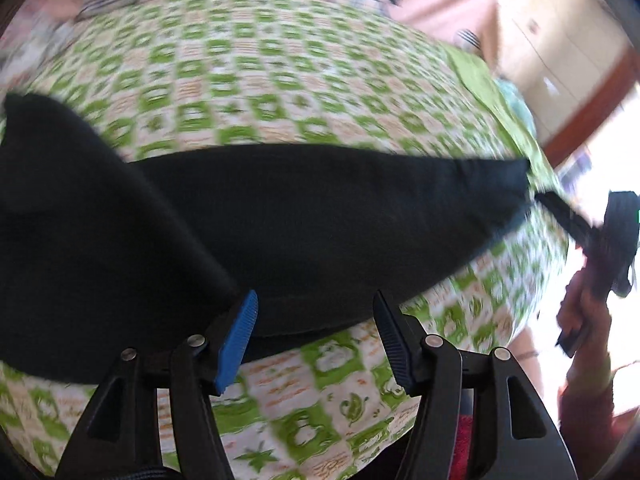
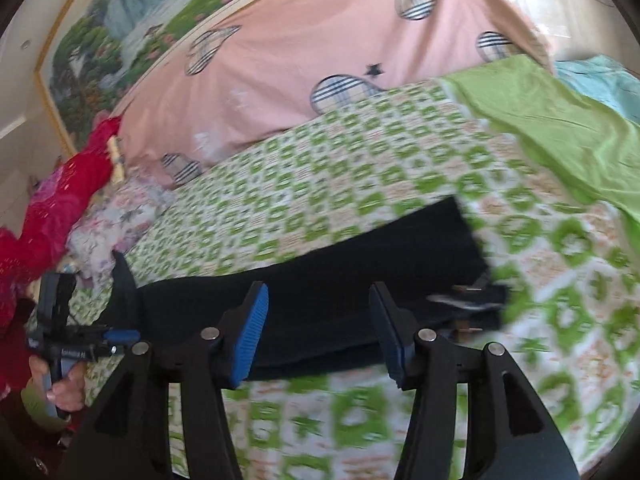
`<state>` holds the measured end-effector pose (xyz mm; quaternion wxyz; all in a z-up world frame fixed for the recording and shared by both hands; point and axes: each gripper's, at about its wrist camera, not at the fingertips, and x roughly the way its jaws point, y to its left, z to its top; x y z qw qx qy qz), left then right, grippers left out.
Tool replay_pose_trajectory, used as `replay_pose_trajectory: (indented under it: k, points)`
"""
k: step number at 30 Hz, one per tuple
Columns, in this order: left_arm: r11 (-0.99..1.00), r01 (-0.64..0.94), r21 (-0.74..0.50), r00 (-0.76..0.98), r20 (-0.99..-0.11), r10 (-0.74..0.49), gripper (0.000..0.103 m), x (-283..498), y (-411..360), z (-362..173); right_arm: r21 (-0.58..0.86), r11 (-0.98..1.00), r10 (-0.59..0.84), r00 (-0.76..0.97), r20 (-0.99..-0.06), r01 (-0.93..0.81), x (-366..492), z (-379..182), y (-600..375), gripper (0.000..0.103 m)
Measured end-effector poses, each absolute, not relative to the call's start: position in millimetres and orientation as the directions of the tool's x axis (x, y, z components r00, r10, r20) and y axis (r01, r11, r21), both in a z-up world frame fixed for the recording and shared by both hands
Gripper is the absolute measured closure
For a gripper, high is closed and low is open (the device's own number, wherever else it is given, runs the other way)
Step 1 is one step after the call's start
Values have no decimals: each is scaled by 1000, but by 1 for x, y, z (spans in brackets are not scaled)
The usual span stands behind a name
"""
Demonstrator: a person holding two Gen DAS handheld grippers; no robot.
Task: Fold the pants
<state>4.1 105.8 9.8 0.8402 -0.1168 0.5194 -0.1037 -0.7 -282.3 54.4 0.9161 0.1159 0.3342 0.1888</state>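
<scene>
From my left wrist, my left gripper (image 1: pixel 316 336) has its fingers spread apart with nothing between them, poised just over the near edge of the black pants (image 1: pixel 280 220). The pants lie as a long dark band across the green-checked bedspread (image 1: pixel 260 60), running from 9 o'clock to 3 o'clock. At 9 o'clock the cloth stands up in a raised flap, though blur keeps me from telling what lifts it. At 3 o'clock the far end tapers toward my right gripper (image 1: pixel 560 208); from here I cannot tell whether that one touches the cloth.

From my right wrist, my right gripper (image 2: pixel 318 332) is also parted and empty, hovering over the near hem of the pants (image 2: pixel 320 280). The band reaches from 9 o'clock, where my left gripper (image 2: pixel 120 336) sits beside a raised corner, out to 2 o'clock, where the end lies flat. A pink heart-print sheet (image 2: pixel 320 40) covers the bed beyond, and a plain green cloth (image 2: pixel 560 128) lies at 2 o'clock.

I judge the pants are already laid out long and narrow, and I am between grips. Next I would need each gripper to close on an end or edge, then carry one end over the other to halve the length.
</scene>
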Motion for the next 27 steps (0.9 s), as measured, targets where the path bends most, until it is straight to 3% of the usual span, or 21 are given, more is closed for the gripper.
replay_pose_trajectory:
  k: [6,16,19,24,25,27]
  points:
    - [960,-96,-263,471,-862,-188,36,15,149,30,393,831,556,612,-563,-393,9,43,-219,49]
    - [926,-309,-217,430,-900,-67,35,43,200,47,398,702,688,418,-593,-590,8,22,-110,48]
    - [920,-356,-164,384,-923,-16,34,64,204,51,401,657,712,350,-609,-638,10,16,-79,40]
    - [910,-409,-65,316,-946,74,34,96,207,41,379,600,720,270,-639,-704,12,6,-37,39]
    - [909,-413,-61,300,-951,73,35,100,208,36,366,593,714,258,-651,-717,12,3,-29,39]
    - [908,-416,-43,282,-956,84,50,101,207,28,347,588,700,246,-670,-731,13,-2,-17,39]
